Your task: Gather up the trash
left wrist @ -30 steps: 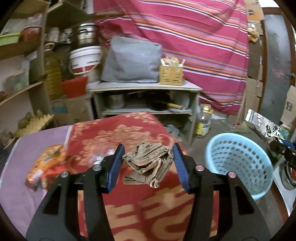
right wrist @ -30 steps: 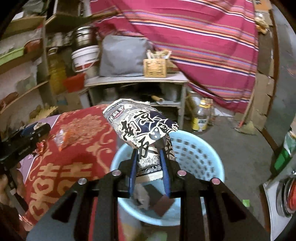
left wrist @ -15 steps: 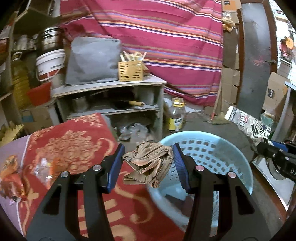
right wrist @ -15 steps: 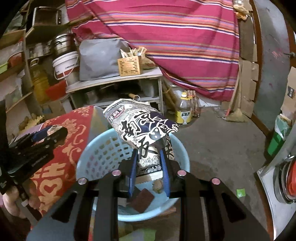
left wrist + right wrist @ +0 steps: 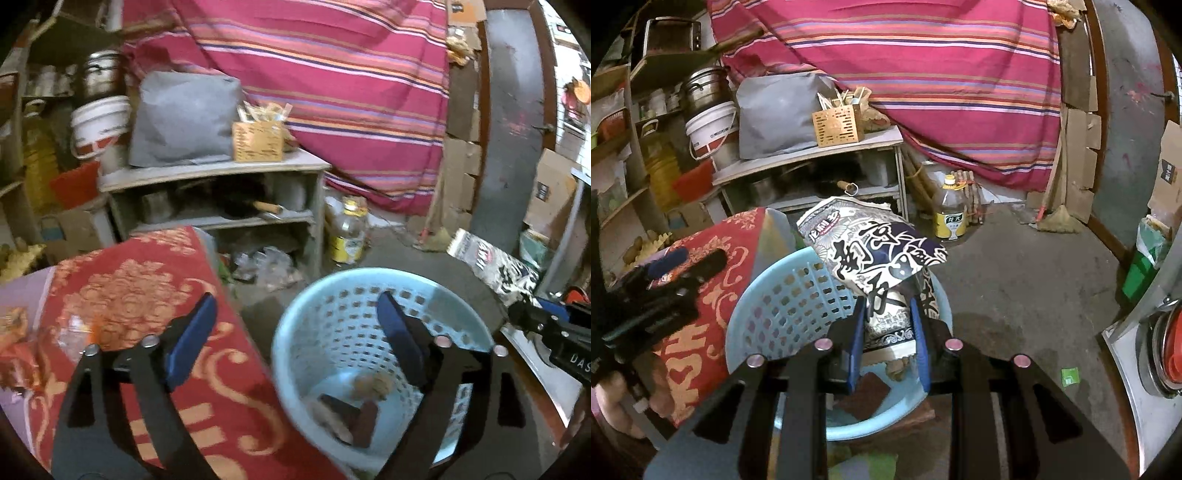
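Note:
A light blue perforated basket [image 5: 332, 321] stands on the floor beside the red-covered table [image 5: 122, 302]; it also shows in the right wrist view [image 5: 783, 295]. My left gripper [image 5: 295, 332] is open and empty above the basket's near rim. A crumpled brown paper [image 5: 373, 384] lies inside the basket with dark scraps. My right gripper [image 5: 888, 325] is shut on a black-and-white printed snack bag [image 5: 871, 254] and holds it over the basket. That bag shows at the right in the left wrist view [image 5: 491, 262].
A grey shelf unit [image 5: 221, 195] with a wooden box [image 5: 258, 142] stands behind. A yellow-labelled bottle [image 5: 951, 214] is on the floor. Wrappers [image 5: 14, 347] lie at the table's left. A striped cloth [image 5: 332, 74] hangs behind.
My left gripper has opened wide and the brown paper has dropped into the basket. My right gripper still holds the bag, now over the basket's right side.

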The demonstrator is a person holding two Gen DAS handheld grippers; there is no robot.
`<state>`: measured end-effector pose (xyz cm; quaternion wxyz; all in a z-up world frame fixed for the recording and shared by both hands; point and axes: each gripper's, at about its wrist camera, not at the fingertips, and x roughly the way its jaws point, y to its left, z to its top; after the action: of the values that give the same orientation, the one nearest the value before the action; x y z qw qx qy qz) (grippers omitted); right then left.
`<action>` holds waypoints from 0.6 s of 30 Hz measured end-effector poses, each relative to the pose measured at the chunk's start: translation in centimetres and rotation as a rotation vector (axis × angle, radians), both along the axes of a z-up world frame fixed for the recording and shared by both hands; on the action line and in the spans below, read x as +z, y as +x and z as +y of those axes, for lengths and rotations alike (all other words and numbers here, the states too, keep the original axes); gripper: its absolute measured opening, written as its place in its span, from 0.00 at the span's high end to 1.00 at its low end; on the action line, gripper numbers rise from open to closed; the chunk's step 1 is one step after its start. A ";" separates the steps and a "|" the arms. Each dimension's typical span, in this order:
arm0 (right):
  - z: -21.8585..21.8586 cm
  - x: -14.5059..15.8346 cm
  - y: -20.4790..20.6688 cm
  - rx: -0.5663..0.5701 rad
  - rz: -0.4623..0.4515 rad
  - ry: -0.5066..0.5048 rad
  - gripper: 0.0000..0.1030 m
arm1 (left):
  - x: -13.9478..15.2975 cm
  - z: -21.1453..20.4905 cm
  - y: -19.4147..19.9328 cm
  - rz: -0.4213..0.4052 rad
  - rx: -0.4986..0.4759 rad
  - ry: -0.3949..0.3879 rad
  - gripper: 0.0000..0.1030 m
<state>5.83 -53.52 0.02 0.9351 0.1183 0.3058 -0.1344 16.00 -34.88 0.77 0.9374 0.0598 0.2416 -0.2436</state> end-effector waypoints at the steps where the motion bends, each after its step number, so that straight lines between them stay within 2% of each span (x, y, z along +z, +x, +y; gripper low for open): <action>1: 0.2 -0.1 0.1 0.006 0.001 0.003 0.77 | 0.3 0.8 -0.1 -0.017 0.026 0.004 0.10; 8: 1.7 -0.8 1.9 0.041 0.021 0.016 0.75 | 1.5 5.8 0.3 -0.042 0.124 -0.013 0.06; 11: 2.2 -1.5 2.8 0.042 0.034 0.021 0.70 | 1.8 7.6 0.7 -0.043 0.162 -0.007 0.06; 13: 2.5 -2.0 3.3 0.043 0.048 0.024 0.64 | 1.9 8.5 1.0 -0.041 0.177 -0.003 0.06; 16: 3.1 -2.6 4.1 0.039 0.078 0.018 0.44 | 2.0 9.9 1.1 -0.043 0.203 0.005 0.06; 18: 3.6 -2.5 4.2 0.034 0.085 0.003 0.43 | 2.2 11.0 1.1 -0.046 0.217 0.008 0.06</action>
<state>10.08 -49.91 -2.48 0.9232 0.1086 0.3474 -0.1231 17.14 -23.92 2.96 0.9633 0.0425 0.2260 -0.1381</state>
